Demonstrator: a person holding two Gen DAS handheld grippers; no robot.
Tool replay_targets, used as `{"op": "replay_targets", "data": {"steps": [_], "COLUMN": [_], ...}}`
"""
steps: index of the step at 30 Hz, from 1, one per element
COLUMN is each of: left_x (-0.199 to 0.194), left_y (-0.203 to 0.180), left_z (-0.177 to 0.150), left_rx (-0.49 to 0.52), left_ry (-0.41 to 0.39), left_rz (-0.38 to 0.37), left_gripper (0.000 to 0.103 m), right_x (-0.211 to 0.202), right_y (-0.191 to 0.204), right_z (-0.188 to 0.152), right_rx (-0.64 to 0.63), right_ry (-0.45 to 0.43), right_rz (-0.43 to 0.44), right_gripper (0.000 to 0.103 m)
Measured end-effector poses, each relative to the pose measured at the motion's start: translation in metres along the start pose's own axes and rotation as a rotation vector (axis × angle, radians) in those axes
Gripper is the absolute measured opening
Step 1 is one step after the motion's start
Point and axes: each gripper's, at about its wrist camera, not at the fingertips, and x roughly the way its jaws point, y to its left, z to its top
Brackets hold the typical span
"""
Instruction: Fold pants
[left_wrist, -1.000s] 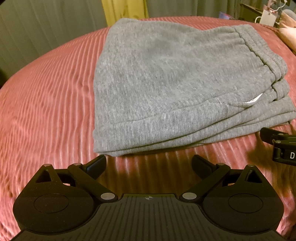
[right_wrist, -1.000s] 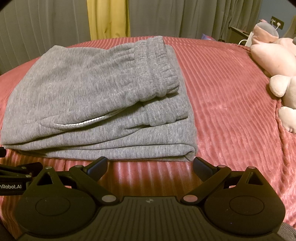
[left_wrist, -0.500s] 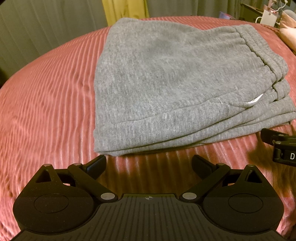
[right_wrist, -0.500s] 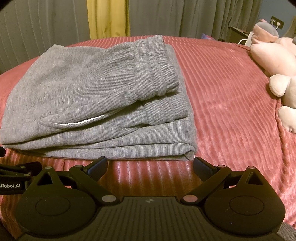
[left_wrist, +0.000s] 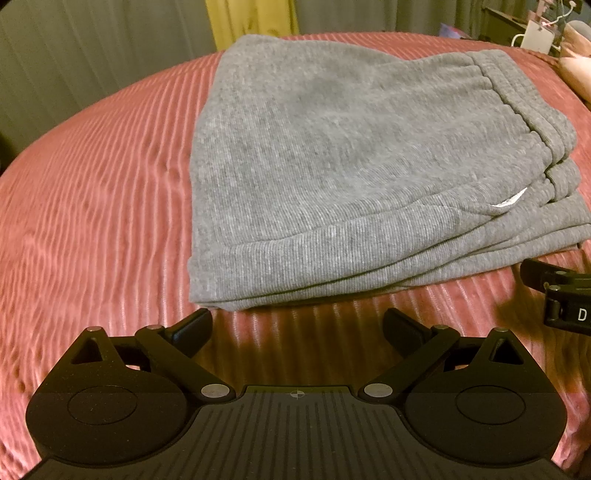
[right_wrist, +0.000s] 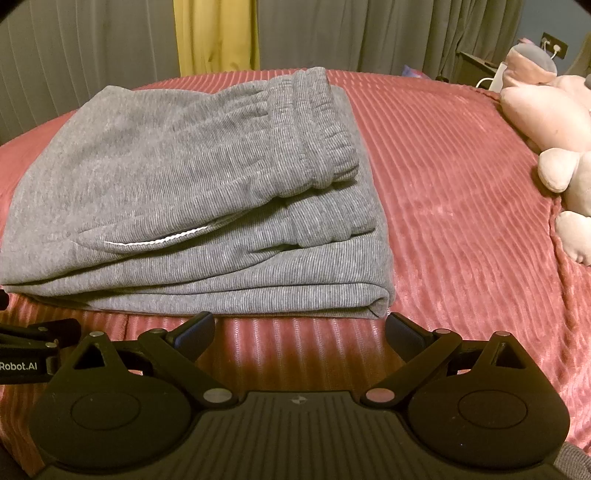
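One pair of grey pants (left_wrist: 351, 166) lies folded in a stack on the red bed (left_wrist: 92, 203), long axis left to right — just ahead of both grippers. Left gripper (left_wrist: 295, 328) faces its left corner, right gripper (right_wrist: 299, 328) its right corner — both jaws spread, empty.

You see a bed with a ribbed red cover (right_wrist: 461, 206); folded grey pants (right_wrist: 192, 192) and plush toys (right_wrist: 546, 122) lie on it.

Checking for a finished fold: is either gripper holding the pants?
No: the left gripper and right gripper sit open, short of the folded pants.
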Motion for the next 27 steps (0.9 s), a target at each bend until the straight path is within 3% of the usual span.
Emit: {"op": "replay_targets", "data": {"steps": [27], "left_x": [0.0015], "left_y": [0.0032], "left_z": [-0.0010], "left_rx": [0.002], "left_ry": [0.002], "left_rz": [-0.001], "left_gripper": [0.102], "right_x": [0.0013], "right_y": [-0.0001], "right_z": [-0.0009], "right_rx": [-0.010], "right_ry": [0.004], "right_rz": [-0.002], "right_gripper": [0.099]}}
